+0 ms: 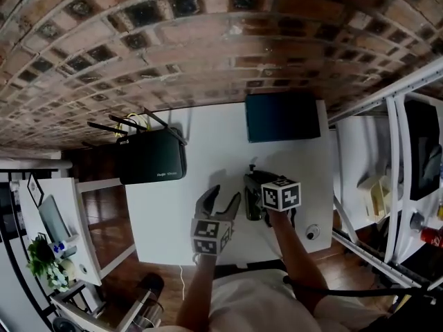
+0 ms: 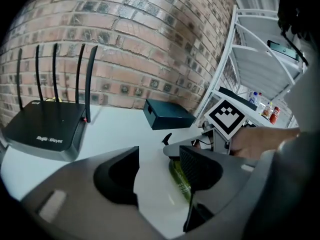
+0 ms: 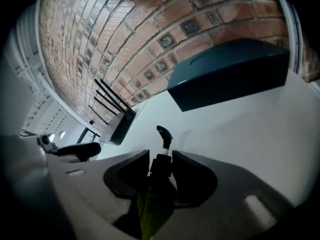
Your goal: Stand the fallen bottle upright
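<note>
Nearest, counted: two grippers, each with one marker cube (image 1: 211,235).

Right gripper (image 3: 161,169): clenched on the neck of the one bottle (image 3: 152,211), pads pressed to either side of the black collar just under the pump head (image 3: 164,134).

Left gripper (image 2: 159,169): released, jaws apart with bare white tabletop between them, green bottle body just beside its right-hand pad; contact there impossible to judge.

One green bottle only, lying low along the table (image 1: 208,158), not upright, to the right of the router (image 2: 47,129) and nearer the person than it.

Farther back: one black router with four antennas (image 2: 55,79), and one dark teal box (image 3: 230,74) to the router's right, well apart from it, both at the far side of the table.

Surface: plain white table, matte. Behind the router, a red-brown brick wall (image 1: 208,47) across the whole back. Far right of the router, a white shelf rack (image 2: 260,59). Left of the router and below table level, dark wooden floor (image 1: 104,213) and one potted plant (image 1: 43,258).

Only in the head view: both grippers together, floor, plant. Only in the left gripper view: all four antennas clearly countable, plus the right gripper's marker cube seen from the side. Only in the right gripper view: the clamp on the bottle neck and the pump head pointing toward the box.
</note>
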The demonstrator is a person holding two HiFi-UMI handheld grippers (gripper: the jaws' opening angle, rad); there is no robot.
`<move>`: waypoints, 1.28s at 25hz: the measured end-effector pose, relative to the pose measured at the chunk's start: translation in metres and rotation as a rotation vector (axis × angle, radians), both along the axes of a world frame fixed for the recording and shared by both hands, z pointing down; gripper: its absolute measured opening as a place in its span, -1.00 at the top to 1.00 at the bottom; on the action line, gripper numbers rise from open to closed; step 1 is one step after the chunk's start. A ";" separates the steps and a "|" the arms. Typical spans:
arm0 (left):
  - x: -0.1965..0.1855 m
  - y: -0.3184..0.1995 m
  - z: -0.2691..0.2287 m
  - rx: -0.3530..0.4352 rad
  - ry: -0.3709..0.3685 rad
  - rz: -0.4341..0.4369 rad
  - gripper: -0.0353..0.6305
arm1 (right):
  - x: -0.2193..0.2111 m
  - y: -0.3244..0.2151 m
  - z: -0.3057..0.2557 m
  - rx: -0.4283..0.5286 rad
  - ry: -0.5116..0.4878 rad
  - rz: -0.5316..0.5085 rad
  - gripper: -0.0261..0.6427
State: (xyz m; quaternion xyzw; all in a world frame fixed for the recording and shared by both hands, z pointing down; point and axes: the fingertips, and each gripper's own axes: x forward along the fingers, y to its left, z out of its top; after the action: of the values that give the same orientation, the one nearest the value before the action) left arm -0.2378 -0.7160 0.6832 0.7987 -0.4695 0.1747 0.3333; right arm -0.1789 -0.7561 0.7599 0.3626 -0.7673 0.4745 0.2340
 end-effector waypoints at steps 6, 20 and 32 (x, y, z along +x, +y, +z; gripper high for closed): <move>-0.013 0.000 -0.005 0.006 -0.001 -0.003 0.06 | -0.006 0.000 -0.008 0.025 0.034 -0.032 0.56; -0.026 0.016 -0.024 0.053 -0.003 -0.020 0.06 | -0.022 -0.010 -0.101 0.406 0.041 -0.076 0.59; -0.040 0.035 -0.028 0.060 -0.012 -0.070 0.06 | -0.036 0.012 -0.122 0.615 0.106 -0.196 0.58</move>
State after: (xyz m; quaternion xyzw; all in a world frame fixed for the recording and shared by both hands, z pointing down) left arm -0.2777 -0.6805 0.6553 0.7902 -0.5044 0.1534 0.3124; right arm -0.2153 -0.7440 0.6376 0.3650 -0.8926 0.1762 0.1976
